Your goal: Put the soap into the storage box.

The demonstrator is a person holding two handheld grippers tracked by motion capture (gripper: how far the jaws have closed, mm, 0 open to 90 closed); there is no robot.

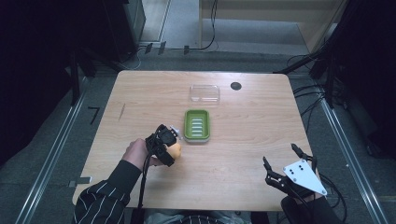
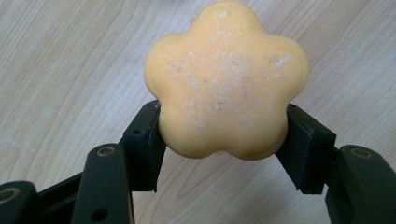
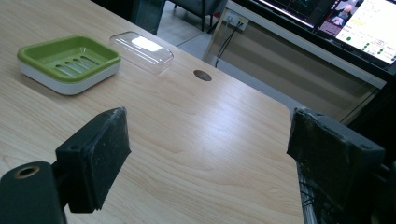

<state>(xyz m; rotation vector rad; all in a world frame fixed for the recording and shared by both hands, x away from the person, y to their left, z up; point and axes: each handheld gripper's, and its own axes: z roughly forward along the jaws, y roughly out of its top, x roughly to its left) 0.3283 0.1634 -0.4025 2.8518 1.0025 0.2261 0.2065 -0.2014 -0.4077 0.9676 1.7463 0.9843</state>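
Flatly, the left gripper (image 2: 223, 140) clamps a flower-shaped yellow soap (image 2: 226, 79), broad face up, no long axis; the right gripper (image 1: 289, 161) gapes empty.

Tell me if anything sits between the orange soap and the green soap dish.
Nothing visible does. The left gripper holds the flower-shaped soap just beside the green dish, with bare table between them. The clear lid lies beyond the dish, apart.
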